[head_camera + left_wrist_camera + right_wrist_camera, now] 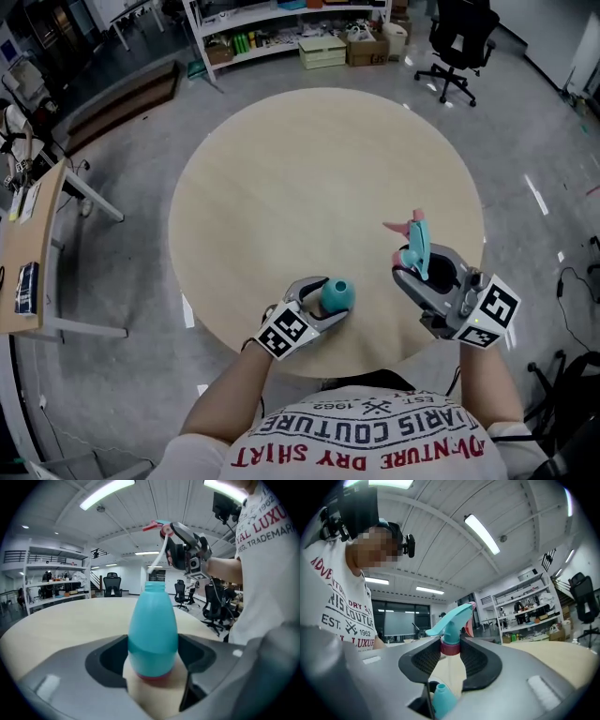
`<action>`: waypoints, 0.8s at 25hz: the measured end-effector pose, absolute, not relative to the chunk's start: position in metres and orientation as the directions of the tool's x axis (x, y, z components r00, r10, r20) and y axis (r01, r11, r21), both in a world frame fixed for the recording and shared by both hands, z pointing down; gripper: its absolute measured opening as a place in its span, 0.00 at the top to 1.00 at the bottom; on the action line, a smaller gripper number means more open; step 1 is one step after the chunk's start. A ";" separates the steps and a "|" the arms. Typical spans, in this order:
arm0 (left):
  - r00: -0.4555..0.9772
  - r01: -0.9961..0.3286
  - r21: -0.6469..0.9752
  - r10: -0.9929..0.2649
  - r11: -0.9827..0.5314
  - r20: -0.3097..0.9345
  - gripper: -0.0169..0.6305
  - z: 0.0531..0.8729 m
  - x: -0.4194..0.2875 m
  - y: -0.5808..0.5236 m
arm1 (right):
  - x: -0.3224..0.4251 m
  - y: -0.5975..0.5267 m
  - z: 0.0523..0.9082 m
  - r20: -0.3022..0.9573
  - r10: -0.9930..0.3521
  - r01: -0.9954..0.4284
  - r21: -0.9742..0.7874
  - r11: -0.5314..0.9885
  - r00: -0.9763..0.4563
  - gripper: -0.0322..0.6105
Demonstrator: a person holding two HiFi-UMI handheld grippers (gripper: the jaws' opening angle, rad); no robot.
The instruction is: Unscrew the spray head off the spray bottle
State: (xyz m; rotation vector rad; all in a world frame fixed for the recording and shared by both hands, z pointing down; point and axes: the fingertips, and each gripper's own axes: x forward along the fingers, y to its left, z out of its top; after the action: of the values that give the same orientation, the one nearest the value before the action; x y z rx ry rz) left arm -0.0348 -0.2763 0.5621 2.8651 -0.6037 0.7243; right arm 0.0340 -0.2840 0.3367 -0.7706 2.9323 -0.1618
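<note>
**Q:** Jaws of the left gripper are clamped on the turquoise spray bottle, yes?

**A:** Yes, low on its body. It stands upright on the round table, near the person's edge, with its neck open.

**Q:** And the right gripper?

**A:** Its jaws grip the red collar of the spray head, held in air above the bottle. The white tube hangs free.

**Q:** So the unscrewing looks done?

**A:** I think so. Only setting the head down is left.
</note>
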 end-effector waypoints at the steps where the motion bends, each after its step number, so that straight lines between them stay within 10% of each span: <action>1: 0.802 -0.420 0.024 -0.359 -0.907 0.477 0.47 0.562 -0.036 -0.278 | 0.044 -0.285 0.338 -0.034 -0.517 -0.511 -0.107 0.853 -0.855 0.75; 9: 0.793 -0.470 0.018 -0.414 -0.882 0.447 0.47 0.561 -0.038 -0.284 | 0.095 -0.329 0.472 0.508 -0.674 -0.755 0.069 0.653 -0.537 0.75; 20: 0.792 -0.495 0.020 -0.442 -0.869 0.422 0.47 0.558 -0.034 -0.284 | 0.062 -0.372 0.593 0.702 -0.614 -0.799 0.107 0.592 -0.361 0.75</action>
State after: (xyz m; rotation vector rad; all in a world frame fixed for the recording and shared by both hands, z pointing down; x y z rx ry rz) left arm -0.0336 -0.2838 0.5577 2.8503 -0.7488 0.6224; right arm 0.0623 -0.3716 0.5929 -1.8068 3.3970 -0.5309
